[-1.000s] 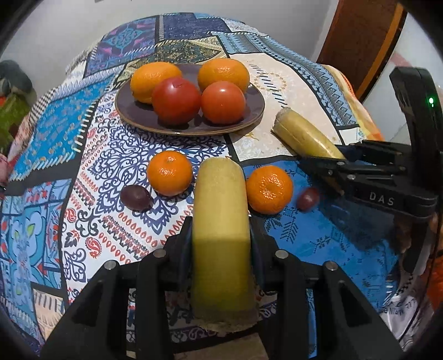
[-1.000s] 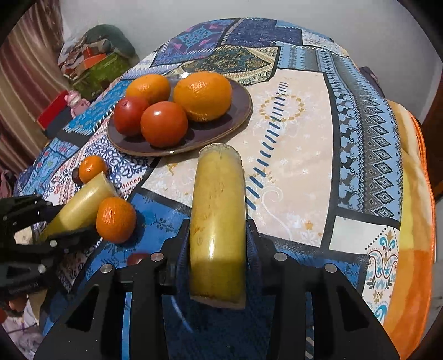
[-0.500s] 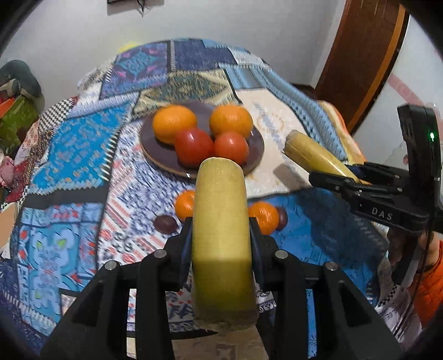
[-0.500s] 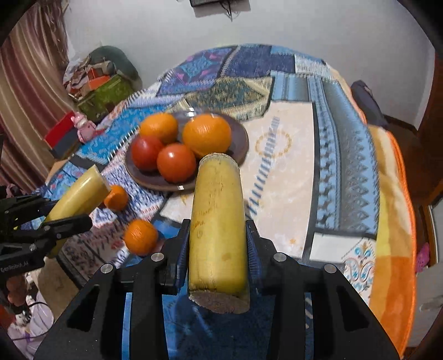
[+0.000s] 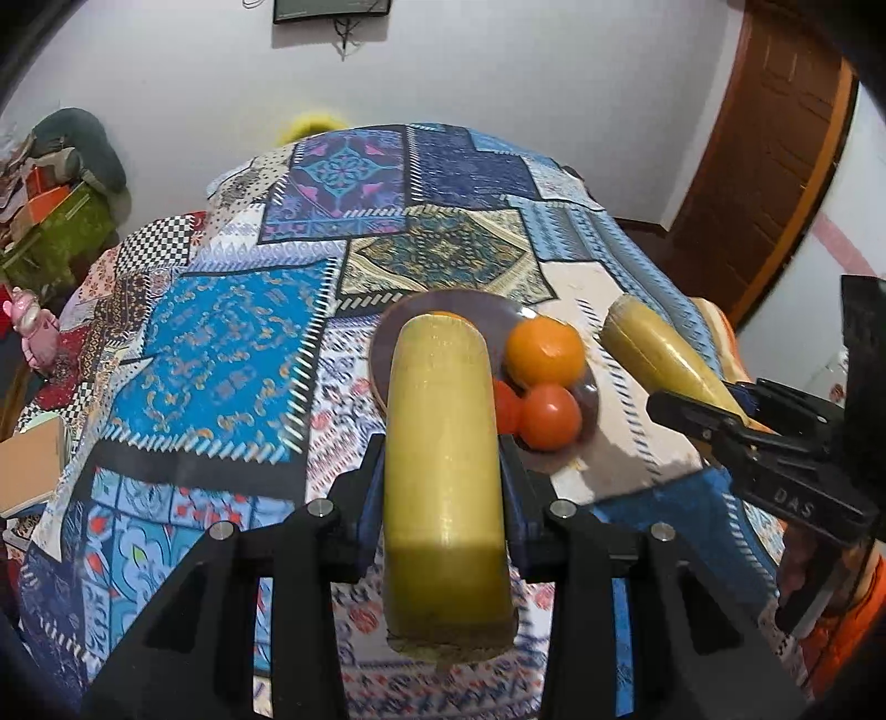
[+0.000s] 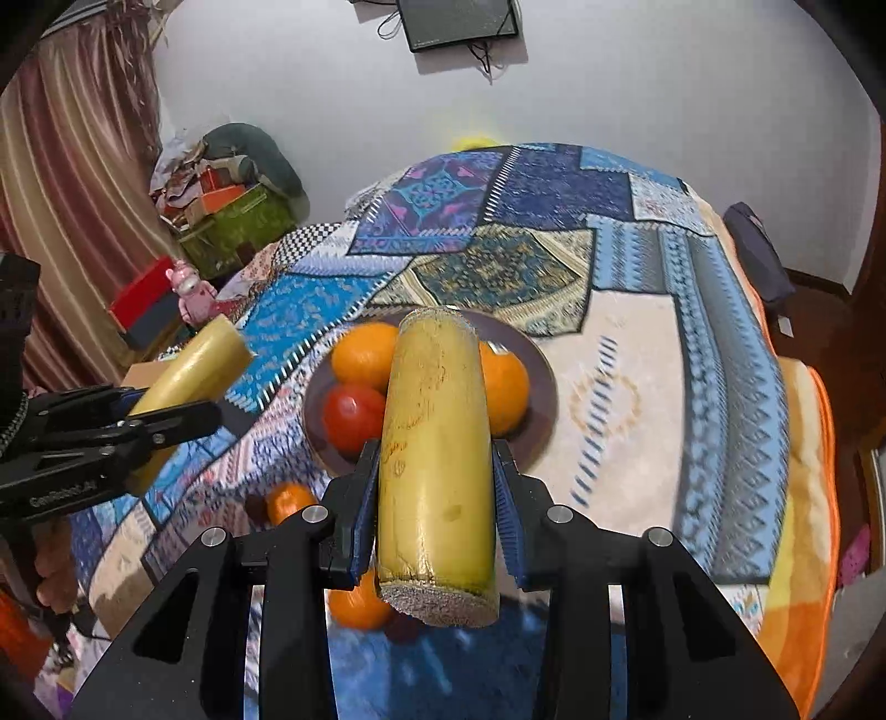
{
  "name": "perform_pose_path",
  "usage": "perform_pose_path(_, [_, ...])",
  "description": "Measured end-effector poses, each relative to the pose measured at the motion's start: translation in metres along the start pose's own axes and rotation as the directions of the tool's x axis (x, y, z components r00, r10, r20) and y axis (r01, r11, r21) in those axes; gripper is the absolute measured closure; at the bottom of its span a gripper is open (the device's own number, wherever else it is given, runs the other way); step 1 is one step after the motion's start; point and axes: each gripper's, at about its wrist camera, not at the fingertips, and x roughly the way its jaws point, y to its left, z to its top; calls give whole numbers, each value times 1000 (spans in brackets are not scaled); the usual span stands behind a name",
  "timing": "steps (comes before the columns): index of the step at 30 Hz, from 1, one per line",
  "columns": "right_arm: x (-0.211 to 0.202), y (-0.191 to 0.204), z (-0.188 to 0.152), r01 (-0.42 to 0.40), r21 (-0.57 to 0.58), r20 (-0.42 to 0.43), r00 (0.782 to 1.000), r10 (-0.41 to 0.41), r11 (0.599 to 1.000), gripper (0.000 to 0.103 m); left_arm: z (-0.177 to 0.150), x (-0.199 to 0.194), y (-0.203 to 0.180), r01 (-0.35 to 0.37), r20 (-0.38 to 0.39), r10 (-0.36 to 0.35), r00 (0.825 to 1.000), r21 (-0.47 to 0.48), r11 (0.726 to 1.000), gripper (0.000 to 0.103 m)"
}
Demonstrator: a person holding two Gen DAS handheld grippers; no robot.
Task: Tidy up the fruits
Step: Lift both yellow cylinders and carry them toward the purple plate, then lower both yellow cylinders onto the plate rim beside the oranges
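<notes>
**Two banana pieces held above the fruit plate**

The left gripper (image 5: 443,487) pinches a yellow banana piece (image 5: 443,471) between its two fingers, the piece pointing forward along them with its cut end toward the camera. In the left wrist view its far end covers part of the dark plate (image 5: 590,396) and the fruit beyond. The right gripper (image 6: 434,498) is clamped the same way on a second banana piece (image 6: 434,459), which in its own view lies across the middle of the plate (image 6: 540,365). Each gripper shows in the other's view, off to the side of the plate, with its banana sticking out toward it.

On the plate sit oranges (image 6: 365,354) at the back and red tomatoes (image 6: 351,415) at the front, touching one another. On the near side of the plate, on the patchwork tablecloth (image 6: 637,387), lie two small mandarins (image 6: 288,501), partly hidden behind the right gripper's fingers. Left of the plate, off the table, stand a green box (image 6: 243,221) and a pink toy figure (image 6: 191,291); behind it, a dark screen (image 6: 459,22) hangs on the white wall.
</notes>
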Motion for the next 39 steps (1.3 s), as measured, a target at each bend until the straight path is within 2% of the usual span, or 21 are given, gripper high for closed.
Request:
perform_pose_path(17, [63,9,43,7,15,-41,999,-6,1000,69,40,72,30,-34,-50,30,998,-84,996,66])
perform_pose_path(27, [91,10,53,39,26,-85,996,-37,999,69,50,100,36,-10,-81,-1,997,-139,990,66])
perform_pose_path(39, [96,14,52,49,3,-109,993,-48,999,68,53,103,36,-45,-82,34,996,-140,989,66])
